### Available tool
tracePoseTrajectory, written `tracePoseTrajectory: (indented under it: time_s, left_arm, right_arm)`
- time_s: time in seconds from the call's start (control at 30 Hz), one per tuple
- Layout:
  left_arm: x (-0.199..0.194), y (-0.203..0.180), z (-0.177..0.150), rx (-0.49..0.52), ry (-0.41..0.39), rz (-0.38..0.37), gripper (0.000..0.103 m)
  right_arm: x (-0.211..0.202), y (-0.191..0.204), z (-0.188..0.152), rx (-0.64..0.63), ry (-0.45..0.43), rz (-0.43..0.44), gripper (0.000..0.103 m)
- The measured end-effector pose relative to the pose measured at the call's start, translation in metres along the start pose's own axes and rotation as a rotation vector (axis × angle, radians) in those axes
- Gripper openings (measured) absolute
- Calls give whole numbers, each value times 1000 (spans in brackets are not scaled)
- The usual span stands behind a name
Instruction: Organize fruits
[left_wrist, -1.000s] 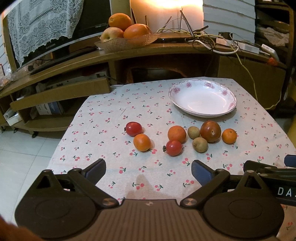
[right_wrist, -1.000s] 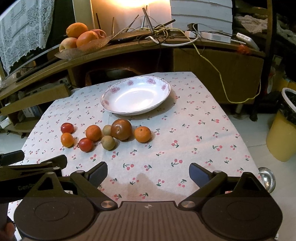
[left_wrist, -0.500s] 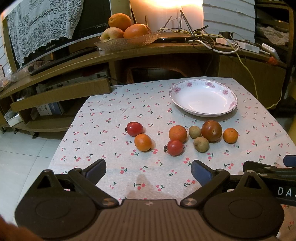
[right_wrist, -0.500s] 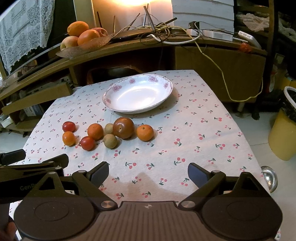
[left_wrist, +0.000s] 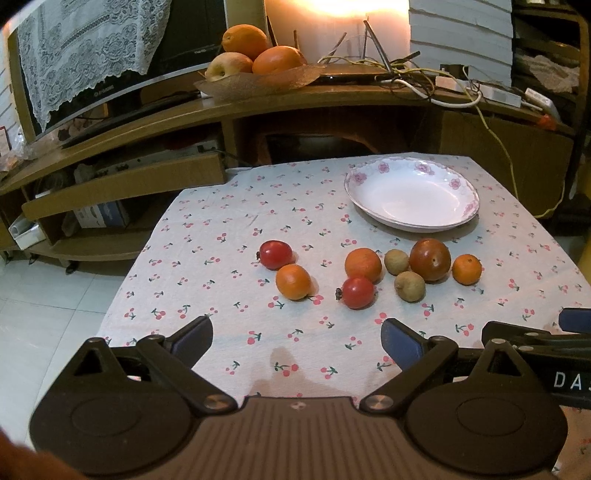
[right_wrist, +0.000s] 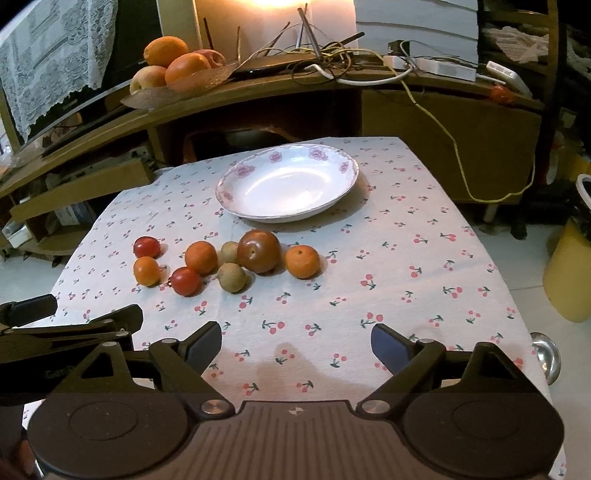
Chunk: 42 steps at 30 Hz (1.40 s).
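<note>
The left claw (left_wrist: 296, 334) hangs over the near edge of the surface (left_wrist: 229, 206), a table under a white cloth printed with small red cherries, its blue-padded fingers (left_wrist: 194, 334) spread wide with nothing between them. The right claw (right_wrist: 296, 341) is just beside it on the right, also spread wide and holding nothing.

A white shallow plate with pink flowers on its rim (right_wrist: 240, 171) sits on the far part of the surface, nothing in it. Nearer than the plate, eight fruits lie on the cloth in a loose row. At the left, a small red round fruit (left_wrist: 275, 254) touches a small orange citrus (left_wrist: 293, 281) just nearer. Further right, another small red fruit (left_wrist: 357, 292) lies against a larger orange citrus (left_wrist: 363, 264). Right of these are two small tan-brown round fruits (left_wrist: 409, 286), one farther, one nearer, next to a large dark reddish-brown fruit (left_wrist: 430, 258). A small orange citrus at the right end (left_wrist: 467, 269) lies just beside the dark one.

Beyond the surface, a wooden shelf unit (left_wrist: 258, 110) carries a woven tray of oranges and an apple (left_wrist: 251, 61), with a tangle of cables (left_wrist: 406, 74) to its right. A yellow bin (right_wrist: 569, 266) stands on the floor at the far right.
</note>
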<state>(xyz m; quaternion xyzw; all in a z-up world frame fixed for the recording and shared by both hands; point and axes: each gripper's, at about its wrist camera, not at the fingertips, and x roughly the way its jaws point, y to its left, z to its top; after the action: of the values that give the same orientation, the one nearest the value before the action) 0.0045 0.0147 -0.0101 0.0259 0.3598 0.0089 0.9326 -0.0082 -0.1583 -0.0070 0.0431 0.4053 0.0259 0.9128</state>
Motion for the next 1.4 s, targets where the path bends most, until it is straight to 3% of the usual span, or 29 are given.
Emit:
tracePoseTrajectory:
  time_s: [0.17,0.37,0.57,0.73,1.1,1.23,1.3,1.4]
  left_arm:
    - [2,6,6,7,0,-21,102]
    - [17,7,19,84,6,-30,102]
    - [34,12,26,187,37,-64,100]
    - [44,16,26,181,47,-137,99]
    - [79,33,24,149,74,-143,93]
    - [91,28,26,161,75,-159,80]
    - [97,24,27,166,89,-170,67]
    - [103,22,28,155,97,-175,64]
  right_arm:
    - [2,3,8,-34,8,44,87]
    - [13,7,23,-77,37,122,78]
    - [39,14,31,-114,88,190,63]
    - [59,18,36,-108,135,232,44]
    - [88,24,39,-133,145,236,40]
    - [90,26,41,-159,119,228,40]
    - [92,25,42,-156,116,232,35]
    - [93,24,42,-167,110,223,29]
